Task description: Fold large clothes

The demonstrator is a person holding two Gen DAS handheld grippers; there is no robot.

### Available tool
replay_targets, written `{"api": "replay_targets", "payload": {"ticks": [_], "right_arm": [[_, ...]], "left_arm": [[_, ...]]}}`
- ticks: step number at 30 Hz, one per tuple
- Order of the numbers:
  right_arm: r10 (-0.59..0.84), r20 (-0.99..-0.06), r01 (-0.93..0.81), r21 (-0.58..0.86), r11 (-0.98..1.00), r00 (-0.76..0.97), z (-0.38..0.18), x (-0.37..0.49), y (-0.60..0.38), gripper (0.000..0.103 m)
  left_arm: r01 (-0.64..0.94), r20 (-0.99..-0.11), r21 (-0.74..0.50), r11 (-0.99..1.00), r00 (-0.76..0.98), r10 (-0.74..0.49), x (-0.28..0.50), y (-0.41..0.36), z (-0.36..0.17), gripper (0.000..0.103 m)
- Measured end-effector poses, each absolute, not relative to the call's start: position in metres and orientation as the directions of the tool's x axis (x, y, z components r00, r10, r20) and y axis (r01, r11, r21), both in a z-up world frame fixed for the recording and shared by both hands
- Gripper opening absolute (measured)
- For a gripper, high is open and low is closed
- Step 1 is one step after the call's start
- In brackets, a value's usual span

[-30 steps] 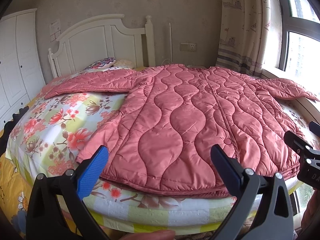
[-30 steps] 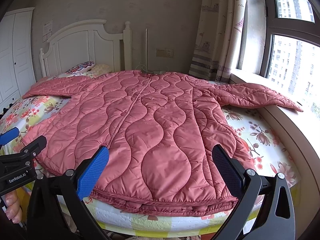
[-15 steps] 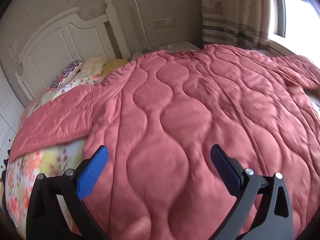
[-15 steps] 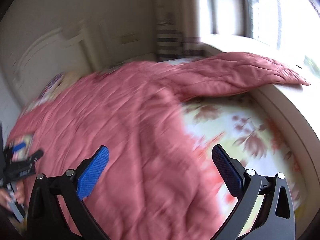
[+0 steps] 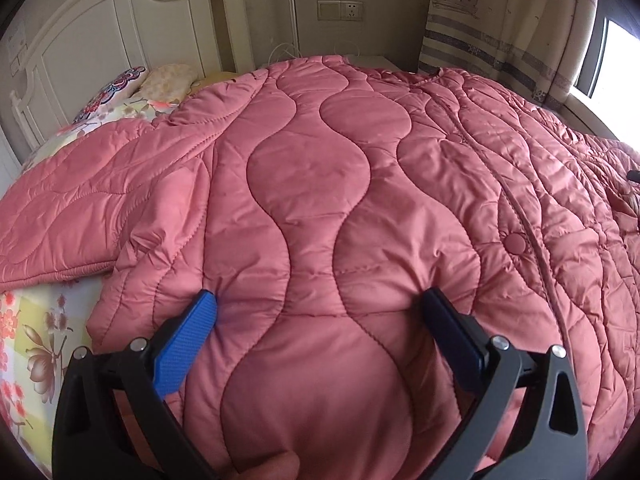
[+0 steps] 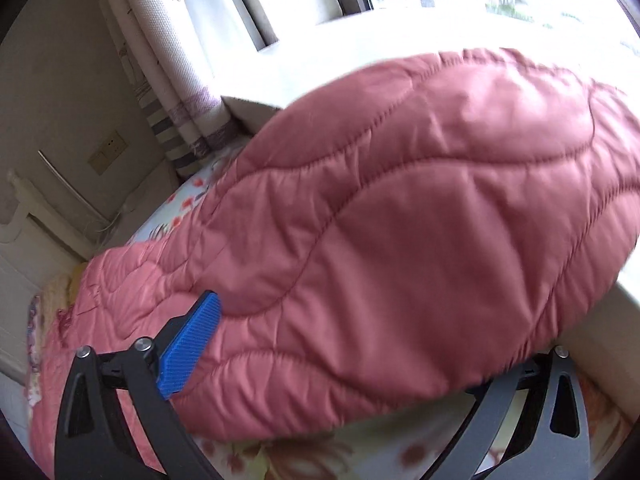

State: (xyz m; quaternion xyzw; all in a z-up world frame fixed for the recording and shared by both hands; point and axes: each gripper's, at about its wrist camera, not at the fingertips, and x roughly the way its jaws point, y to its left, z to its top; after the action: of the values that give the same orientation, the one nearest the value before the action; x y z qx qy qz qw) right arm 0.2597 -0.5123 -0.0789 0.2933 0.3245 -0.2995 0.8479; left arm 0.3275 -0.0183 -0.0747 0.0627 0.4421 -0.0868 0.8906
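Both claws down on the quilted pink coat (image 5: 320, 184), spread across the bed (image 5: 36, 332).

My left claw (image 5: 316, 312) stands wide, tips dimpling the padded body panel without pinching it. My right claw (image 6: 332, 340) has just been closing around the sleeve (image 6: 420, 220), which fills the gap between its jaws; the far pad is hidden, so I cannot tell if it grips. I judge the coat puffy, light and slick: pinch a thick bunch.
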Motion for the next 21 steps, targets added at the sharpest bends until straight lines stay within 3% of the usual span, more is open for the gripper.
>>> {"api": "replay_targets", "payload": {"ticks": [1, 3, 5, 9, 13, 15, 17, 18, 19, 20, 21], "right_arm": [[-0.326, -0.712, 0.698, 0.315, 0.643, 0.622, -0.077, 0.260, -0.518, 0.072], [-0.354, -0.668, 0.697, 0.353, 0.624, 0.655, -0.069, 0.254, -0.522, 0.041], [-0.411, -0.615, 0.697, 0.342, 0.630, 0.673, -0.052, 0.252, -0.516, 0.029], [-0.492, -0.511, 0.649, 0.187, 0.737, 0.705, -0.017, 0.271, -0.471, 0.026], [-0.445, -0.425, 0.476, -0.037, 0.879, 0.788, 0.006, 0.299, -0.380, 0.027], [-0.385, -0.408, 0.334, -0.192, 0.923, 0.828, 0.003, 0.308, -0.320, 0.028], [-0.339, -0.453, 0.189, -0.345, 0.919, 0.824, -0.016, 0.318, -0.266, 0.032], [-0.300, -0.515, 0.085, -0.400, 0.913, 0.803, -0.034, 0.322, -0.240, 0.048], [-0.262, -0.593, -0.019, -0.424, 0.906, 0.761, -0.053, 0.326, -0.221, 0.057], [-0.241, -0.644, -0.080, -0.428, 0.900, 0.726, -0.065, 0.331, -0.212, 0.077], [-0.225, -0.687, -0.138, -0.430, 0.892, 0.691, -0.080, 0.330, -0.203, 0.085]], "left_arm": [[0.209, -0.799, 0.031, 0.977, 0.593, -0.102, 0.327, -0.018, -0.075, 0.101], [0.209, -0.799, 0.033, 0.977, 0.593, -0.100, 0.326, -0.017, -0.075, 0.101], [0.209, -0.799, 0.034, 0.977, 0.593, -0.099, 0.326, -0.017, -0.074, 0.101], [0.209, -0.799, 0.036, 0.977, 0.594, -0.098, 0.326, -0.017, -0.074, 0.101], [0.209, -0.799, 0.035, 0.977, 0.594, -0.098, 0.326, -0.017, -0.074, 0.101], [0.209, -0.798, 0.035, 0.977, 0.594, -0.098, 0.326, -0.017, -0.074, 0.101], [0.209, -0.798, 0.035, 0.977, 0.594, -0.099, 0.326, -0.017, -0.074, 0.101], [0.209, -0.798, 0.034, 0.977, 0.594, -0.099, 0.326, -0.017, -0.074, 0.101], [0.210, -0.798, 0.034, 0.977, 0.594, -0.099, 0.326, -0.017, -0.074, 0.101], [0.210, -0.798, 0.033, 0.977, 0.594, -0.100, 0.326, -0.017, -0.074, 0.101], [0.210, -0.798, 0.033, 0.977, 0.594, -0.101, 0.326, -0.017, -0.074, 0.101]]}}
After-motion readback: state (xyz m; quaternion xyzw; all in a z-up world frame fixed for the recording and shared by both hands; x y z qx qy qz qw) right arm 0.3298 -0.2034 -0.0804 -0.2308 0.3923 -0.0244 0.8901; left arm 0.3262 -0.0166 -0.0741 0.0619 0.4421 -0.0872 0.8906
